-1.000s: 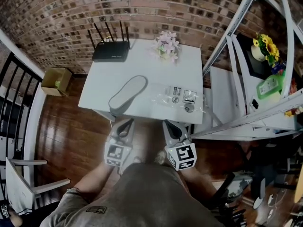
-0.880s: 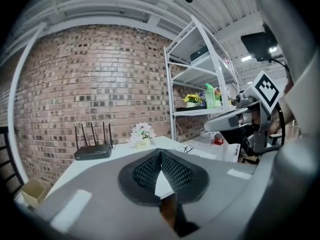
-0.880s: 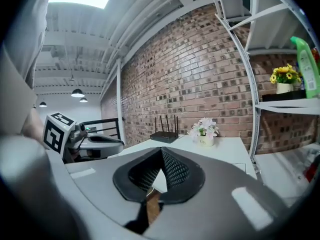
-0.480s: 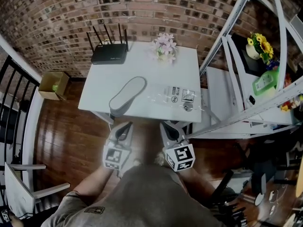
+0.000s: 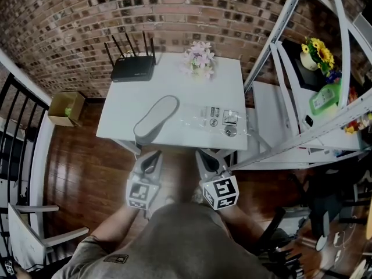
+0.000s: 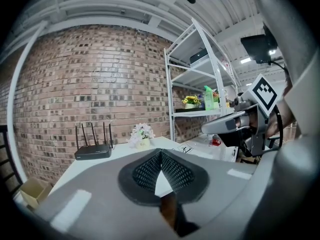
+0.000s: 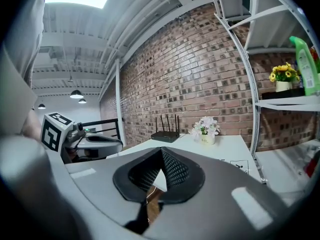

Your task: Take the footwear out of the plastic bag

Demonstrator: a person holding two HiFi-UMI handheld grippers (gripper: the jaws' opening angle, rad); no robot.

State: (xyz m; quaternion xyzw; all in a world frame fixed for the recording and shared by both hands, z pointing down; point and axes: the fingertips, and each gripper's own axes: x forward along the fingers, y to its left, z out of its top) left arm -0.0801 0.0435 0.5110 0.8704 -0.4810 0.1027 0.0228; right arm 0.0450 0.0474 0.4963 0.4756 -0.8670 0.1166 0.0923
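Note:
A grey shoe (image 5: pixel 156 116) lies on the white table (image 5: pixel 174 86) near its front left edge, outside the bag. To its right the clear plastic bag (image 5: pixel 220 120) lies flat, its printed labels showing. Both grippers hang in front of the table's near edge, below the tabletop and apart from shoe and bag. My left gripper (image 5: pixel 155 154) is shut with nothing in it, its pads meeting in the left gripper view (image 6: pixel 160 155). My right gripper (image 5: pixel 205 154) is likewise shut and empty (image 7: pixel 161 152). Each gripper view shows the other gripper alongside.
A black router (image 5: pixel 132 68) and a small pot of pale flowers (image 5: pixel 199 57) stand at the table's back by the brick wall. A white metal shelf (image 5: pixel 302 92) with sunflowers and a green bottle stands to the right. A cardboard box (image 5: pixel 65 106) sits on the wooden floor at left.

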